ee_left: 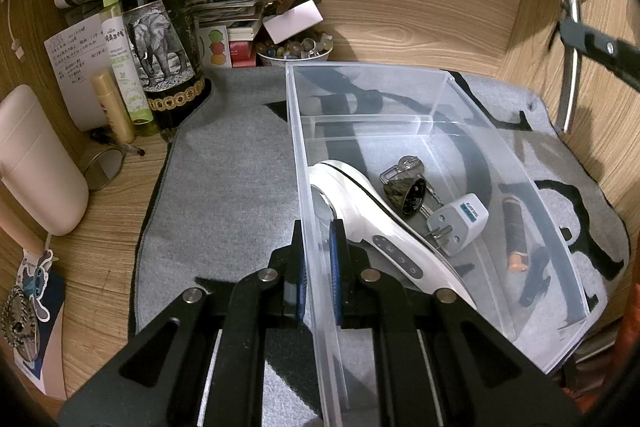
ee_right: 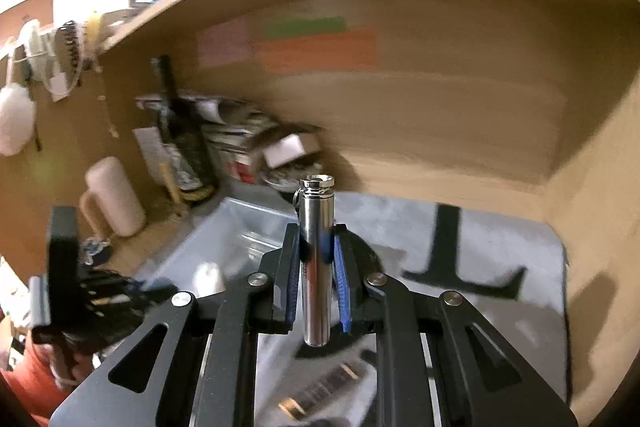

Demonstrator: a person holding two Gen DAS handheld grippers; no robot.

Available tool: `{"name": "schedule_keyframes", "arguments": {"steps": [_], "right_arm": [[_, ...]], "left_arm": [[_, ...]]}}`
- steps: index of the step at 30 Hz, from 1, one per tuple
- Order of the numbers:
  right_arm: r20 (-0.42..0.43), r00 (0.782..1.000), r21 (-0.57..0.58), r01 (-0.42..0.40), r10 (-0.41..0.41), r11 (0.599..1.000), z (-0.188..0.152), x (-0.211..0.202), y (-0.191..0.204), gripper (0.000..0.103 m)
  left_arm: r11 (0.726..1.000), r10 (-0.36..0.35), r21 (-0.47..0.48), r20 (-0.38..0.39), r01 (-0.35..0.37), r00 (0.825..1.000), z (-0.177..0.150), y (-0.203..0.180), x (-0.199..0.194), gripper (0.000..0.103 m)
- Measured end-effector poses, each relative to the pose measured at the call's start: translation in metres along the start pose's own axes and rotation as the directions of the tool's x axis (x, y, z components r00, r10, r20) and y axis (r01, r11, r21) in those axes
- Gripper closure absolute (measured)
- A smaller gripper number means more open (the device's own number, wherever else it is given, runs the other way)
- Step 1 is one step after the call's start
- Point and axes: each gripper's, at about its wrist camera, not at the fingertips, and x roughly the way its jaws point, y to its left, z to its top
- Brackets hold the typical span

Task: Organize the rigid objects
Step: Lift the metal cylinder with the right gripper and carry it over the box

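Note:
My left gripper [ee_left: 318, 231] is shut on the left wall of a clear plastic bin [ee_left: 368, 67] that stands on a grey mat. In the bin's near compartment lie a white handheld appliance [ee_left: 360, 211], a bunch of keys with a dark bell-shaped fob [ee_left: 404, 187] and a white plug adapter [ee_left: 460, 223]. My right gripper [ee_right: 318, 231] is shut on a shiny metal cylinder [ee_right: 316, 259], held upright above the mat to the right of the bin [ee_right: 240, 235]. The left wrist view shows that cylinder [ee_left: 570, 67] at the far right, in the right gripper [ee_left: 576, 31].
A wine bottle [ee_left: 160, 27], a green spray bottle [ee_left: 120, 55], a pale mug [ee_left: 36, 163], stacked papers and a bowl of small items [ee_left: 294, 53] crowd the back left. Wooden walls close in behind and to the right. A dark cylinder [ee_left: 514, 231] lies by the bin's right wall.

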Motion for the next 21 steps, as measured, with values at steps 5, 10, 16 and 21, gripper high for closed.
{"name": "schedule_keyframes", "arguments": {"steps": [5, 10, 16, 21], "right_arm": [[-0.025, 0.999, -0.065, -0.037, 0.035, 0.997, 0.004, 0.018, 0.023, 0.089], [-0.112, 0.993, -0.118, -0.038, 0.024, 0.992, -0.003, 0.053, 0.034, 0.089], [-0.231, 0.973, -0.187, -0.015, -0.029, 0.982, -0.019, 0.097, 0.039, 0.089], [-0.312, 0.948, -0.232, -0.022, -0.053, 0.973, -0.027, 0.121, 0.041, 0.089]], "left_arm": [[1.0, -0.003, -0.003, 0.0, 0.003, 1.0, 0.0, 0.001, -0.001, 0.094], [1.0, -0.003, -0.002, -0.001, 0.003, 1.0, 0.001, 0.0, 0.0, 0.094], [1.0, -0.006, -0.001, -0.002, 0.006, 1.0, 0.001, -0.001, 0.0, 0.094], [1.0, -0.013, -0.002, 0.002, 0.013, 1.0, 0.002, -0.001, -0.001, 0.094]]}}
